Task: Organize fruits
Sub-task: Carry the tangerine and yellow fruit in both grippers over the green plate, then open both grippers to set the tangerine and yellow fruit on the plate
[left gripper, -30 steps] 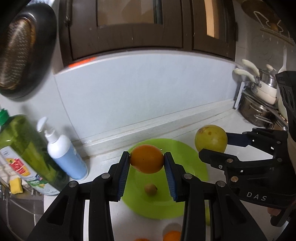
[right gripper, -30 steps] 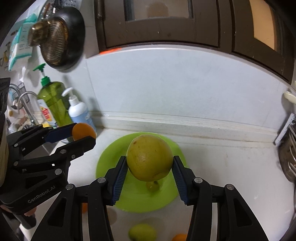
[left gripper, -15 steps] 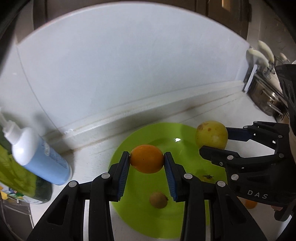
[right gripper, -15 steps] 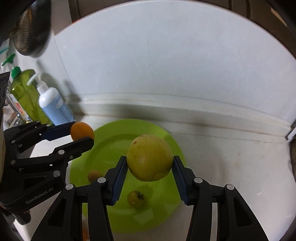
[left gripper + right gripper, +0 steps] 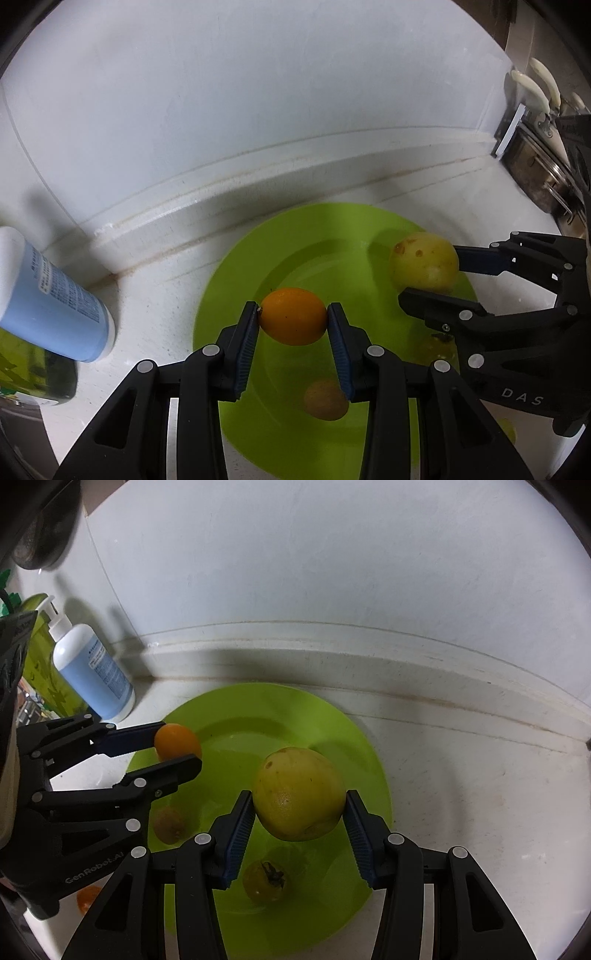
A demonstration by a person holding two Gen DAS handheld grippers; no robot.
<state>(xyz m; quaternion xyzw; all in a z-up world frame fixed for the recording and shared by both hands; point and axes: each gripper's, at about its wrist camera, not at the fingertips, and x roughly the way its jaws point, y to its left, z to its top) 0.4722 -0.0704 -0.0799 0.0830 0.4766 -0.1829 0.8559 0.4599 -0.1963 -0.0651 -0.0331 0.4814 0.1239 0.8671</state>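
White countertop and backsplash surround a green plate. From the left wrist view, the left gripper is clamped on an orange directly above the plate, long axis across the fingers; "DAS" reads on the neighbouring tool. From the right wrist view, the right gripper is clamped on a yellow-green fruit over the plate's middle; "GenRobot.AI" marks the other tool.

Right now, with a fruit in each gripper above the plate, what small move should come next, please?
Probably lower both onto bare plate: the left gripper holds the orange and the right gripper the yellow fruit above the green plate.
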